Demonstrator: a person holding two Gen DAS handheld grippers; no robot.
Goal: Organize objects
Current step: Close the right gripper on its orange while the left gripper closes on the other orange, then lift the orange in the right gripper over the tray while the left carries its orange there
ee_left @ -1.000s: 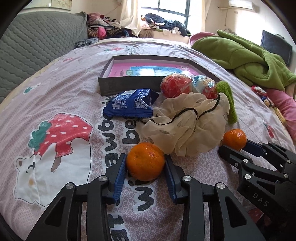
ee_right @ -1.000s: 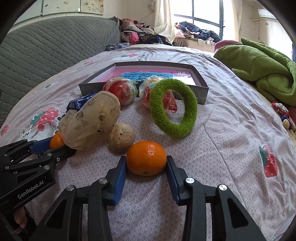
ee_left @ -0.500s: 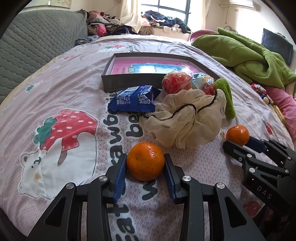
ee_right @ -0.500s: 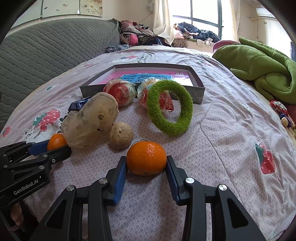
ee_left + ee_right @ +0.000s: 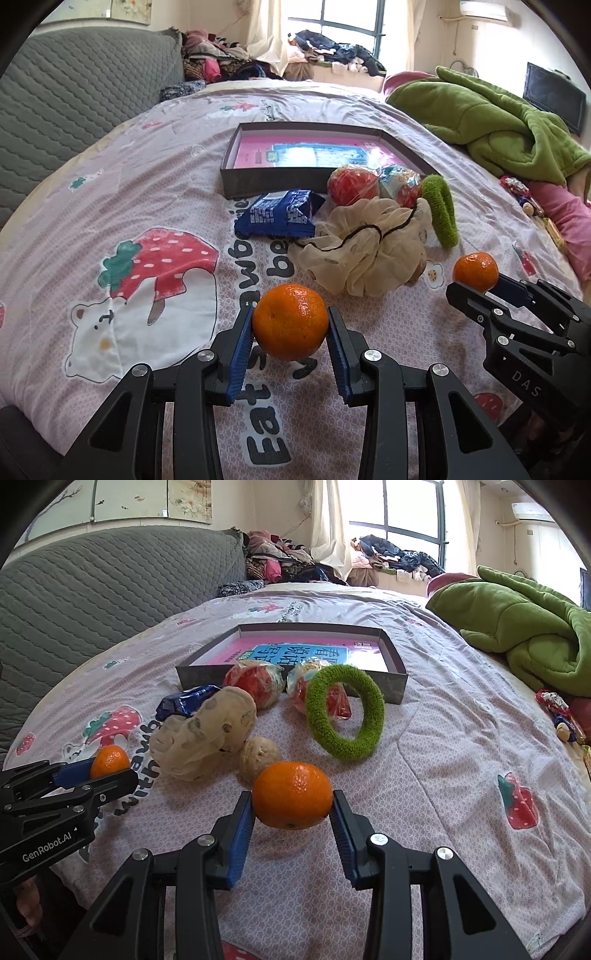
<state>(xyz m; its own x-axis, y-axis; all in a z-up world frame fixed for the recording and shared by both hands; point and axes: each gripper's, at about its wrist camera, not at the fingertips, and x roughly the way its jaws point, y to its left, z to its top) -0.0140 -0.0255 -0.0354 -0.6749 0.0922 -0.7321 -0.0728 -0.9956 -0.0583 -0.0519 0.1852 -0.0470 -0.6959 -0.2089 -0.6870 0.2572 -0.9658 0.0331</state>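
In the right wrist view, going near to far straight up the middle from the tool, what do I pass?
Right tool shut on an orange → tan ball → green fuzzy ring → grey box with pink lining → clothes pile by the window.

We are looking at two bright, daylit fisheye views. Daylight is pouring in through the window [image 5: 343, 33] at the far end of the room, and its panes are blowing out to near white in both views. Soft shadows are lying under the left orange [image 5: 290, 322] and the right orange [image 5: 292, 794], and small highlights are glinting on their peel. Straight lines are bowing toward the edges, the bedspread [image 5: 461, 738] is curving like a dome, and black vignette is filling the corners. The near foreground is staying sharp; the far clutter is looking slightly soft.
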